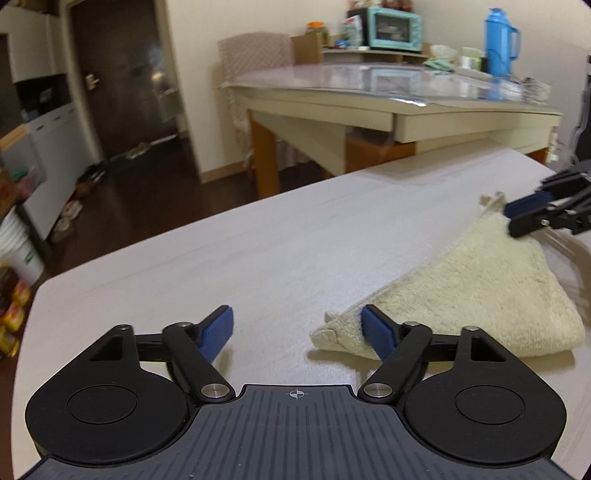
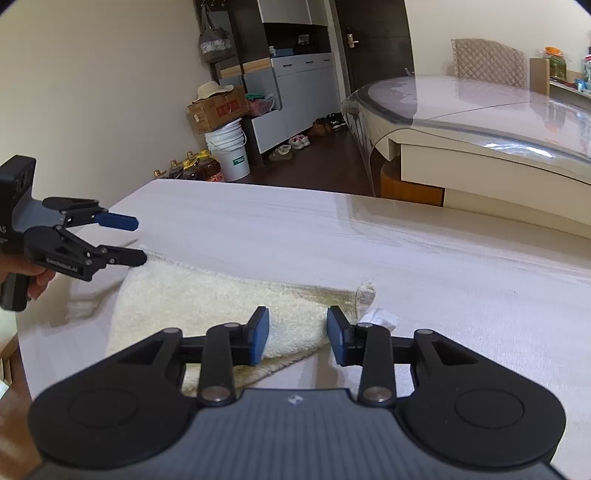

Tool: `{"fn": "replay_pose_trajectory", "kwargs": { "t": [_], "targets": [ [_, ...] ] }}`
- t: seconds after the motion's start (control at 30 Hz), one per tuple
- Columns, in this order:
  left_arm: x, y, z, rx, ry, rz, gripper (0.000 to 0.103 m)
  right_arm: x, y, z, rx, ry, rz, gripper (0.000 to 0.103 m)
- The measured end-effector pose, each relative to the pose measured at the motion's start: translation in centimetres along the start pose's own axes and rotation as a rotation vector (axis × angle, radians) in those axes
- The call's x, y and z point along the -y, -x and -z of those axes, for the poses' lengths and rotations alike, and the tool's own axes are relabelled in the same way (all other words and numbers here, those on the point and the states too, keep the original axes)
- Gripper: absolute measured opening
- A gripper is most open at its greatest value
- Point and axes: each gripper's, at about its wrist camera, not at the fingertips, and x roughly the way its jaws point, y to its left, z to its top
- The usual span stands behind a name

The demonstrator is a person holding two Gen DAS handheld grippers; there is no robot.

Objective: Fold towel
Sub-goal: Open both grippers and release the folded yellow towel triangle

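A cream fluffy towel lies folded on the pale table. My left gripper is open, just above the table, with its right finger at the towel's near corner. In the right wrist view the towel lies below my right gripper, which is open over the towel's near edge, beside the corner with the white label. The left gripper shows there at the towel's far left corner, jaws apart. The right gripper shows in the left wrist view above the towel's far corner.
A second table with a glass top stands beyond, holding a blue thermos and a teal oven. Buckets and bottles sit on the floor past the table's far edge. The table edge is close on the left.
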Motion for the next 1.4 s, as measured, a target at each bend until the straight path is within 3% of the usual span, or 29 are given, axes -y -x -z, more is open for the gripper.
{"fn": "replay_pose_trajectory", "kwargs": {
  "t": [0.2,0.6,0.97,1.4],
  "targets": [
    [1.1,1.8,0.7,-0.010,0.071,-0.049,0.093,-1.2,1.7,0.8,0.003,-0.011,0.023,0.047],
    [3.3,5.1,2.5,0.009,0.130,-0.050,0.095,-3.5,5.2,2.9,0.014,-0.037,0.038,0.061],
    [7.0,8.9,5.1,0.024,0.134,-0.074,0.101,-5.5,7.3,4.9,0.007,-0.015,0.045,0.082],
    [8.9,9.4,6.0,0.016,0.147,-0.062,0.103,-5.7,10.0,6.2,0.027,-0.026,0.062,0.086]
  ]
}}
